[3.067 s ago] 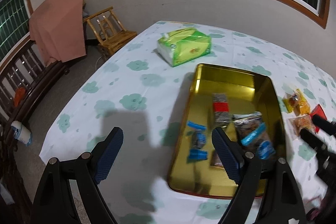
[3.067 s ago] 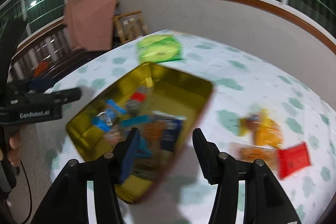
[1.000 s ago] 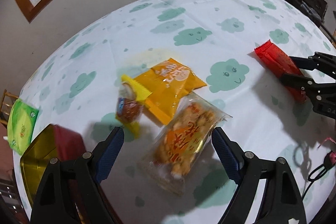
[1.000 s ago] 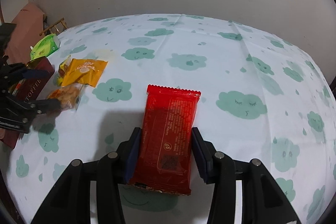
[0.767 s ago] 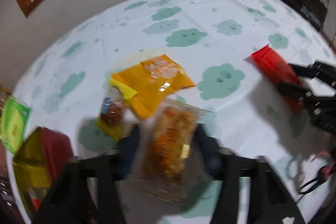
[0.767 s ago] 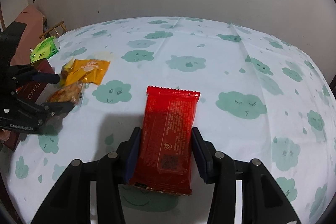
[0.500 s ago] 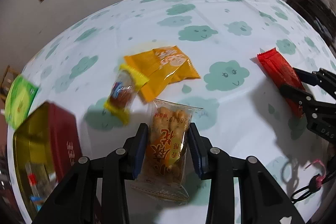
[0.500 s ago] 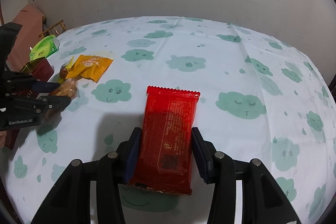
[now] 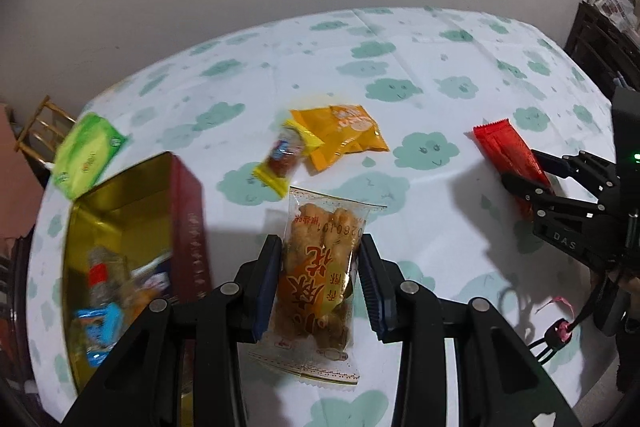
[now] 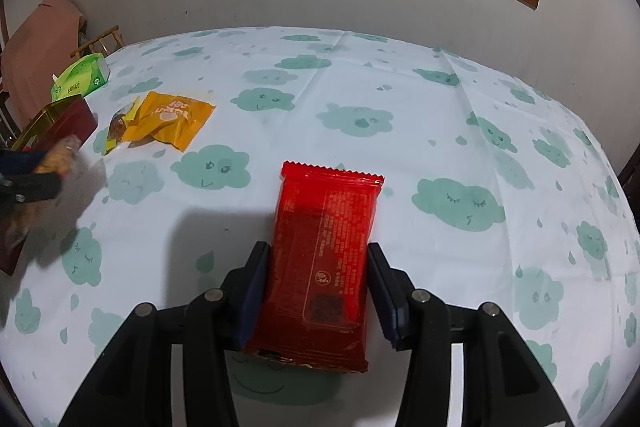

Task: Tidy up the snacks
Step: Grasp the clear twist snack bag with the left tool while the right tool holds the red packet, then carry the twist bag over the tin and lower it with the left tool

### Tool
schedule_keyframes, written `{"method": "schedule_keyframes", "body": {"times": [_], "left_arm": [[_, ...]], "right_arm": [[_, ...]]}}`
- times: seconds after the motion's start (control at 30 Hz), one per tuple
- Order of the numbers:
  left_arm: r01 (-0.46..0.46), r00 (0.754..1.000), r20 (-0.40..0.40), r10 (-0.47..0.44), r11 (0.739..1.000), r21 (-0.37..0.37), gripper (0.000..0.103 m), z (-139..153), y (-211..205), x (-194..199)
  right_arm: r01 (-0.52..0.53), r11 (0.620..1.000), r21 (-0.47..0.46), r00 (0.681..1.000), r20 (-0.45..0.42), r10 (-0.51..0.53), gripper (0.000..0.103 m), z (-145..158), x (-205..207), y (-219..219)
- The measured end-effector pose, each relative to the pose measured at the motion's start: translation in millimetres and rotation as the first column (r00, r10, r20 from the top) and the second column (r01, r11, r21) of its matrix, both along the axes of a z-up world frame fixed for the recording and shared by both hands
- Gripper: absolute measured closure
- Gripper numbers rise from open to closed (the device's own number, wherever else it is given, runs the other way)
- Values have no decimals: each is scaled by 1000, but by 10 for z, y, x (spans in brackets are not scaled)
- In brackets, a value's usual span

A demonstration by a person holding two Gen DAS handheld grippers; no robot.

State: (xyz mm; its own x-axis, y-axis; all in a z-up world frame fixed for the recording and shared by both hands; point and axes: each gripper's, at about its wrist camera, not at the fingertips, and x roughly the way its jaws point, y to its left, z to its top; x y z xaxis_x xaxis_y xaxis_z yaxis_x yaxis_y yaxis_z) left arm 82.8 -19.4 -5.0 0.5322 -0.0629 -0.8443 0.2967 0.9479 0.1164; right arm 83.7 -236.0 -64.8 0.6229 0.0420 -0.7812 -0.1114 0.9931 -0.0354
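Two packets are being gripped at once: beside the tin (image 9: 120, 203), the left gripper (image 9: 318, 283) is clamping a clear twist pack (image 9: 320, 267) just off the table, while the right gripper (image 10: 316, 291) is squeezing the red pack (image 10: 324, 259), seemingly on the cloth. Both are seemingly heading for the tin, needing a leftward carry and release; a yellow pack (image 9: 340, 135) and small candy (image 9: 282, 157) are lying between them, waiting.

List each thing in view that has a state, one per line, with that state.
left gripper: shut on the clear snack pack.
right gripper: shut on the red packet.
gold tin: open, snacks inside.
orange packet: lying loose on the tablecloth.
small yellow packet: loose, beside it.
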Motion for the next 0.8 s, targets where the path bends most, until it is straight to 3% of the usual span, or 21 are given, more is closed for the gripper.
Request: {"method": "schedule_keyframes", "body": {"times": [0.33,0.8], "left_arm": [[-110,992,62,111,994,-12,68,261,412,-182],[-229,971,59,232,972,-52,68,341,1006,-221]], "right_arm": [[0,1000,-2,1000,-1,0,53,1,-4,4],[0,1000,-3,1000,-1,0,53,4,-5,5]]}}
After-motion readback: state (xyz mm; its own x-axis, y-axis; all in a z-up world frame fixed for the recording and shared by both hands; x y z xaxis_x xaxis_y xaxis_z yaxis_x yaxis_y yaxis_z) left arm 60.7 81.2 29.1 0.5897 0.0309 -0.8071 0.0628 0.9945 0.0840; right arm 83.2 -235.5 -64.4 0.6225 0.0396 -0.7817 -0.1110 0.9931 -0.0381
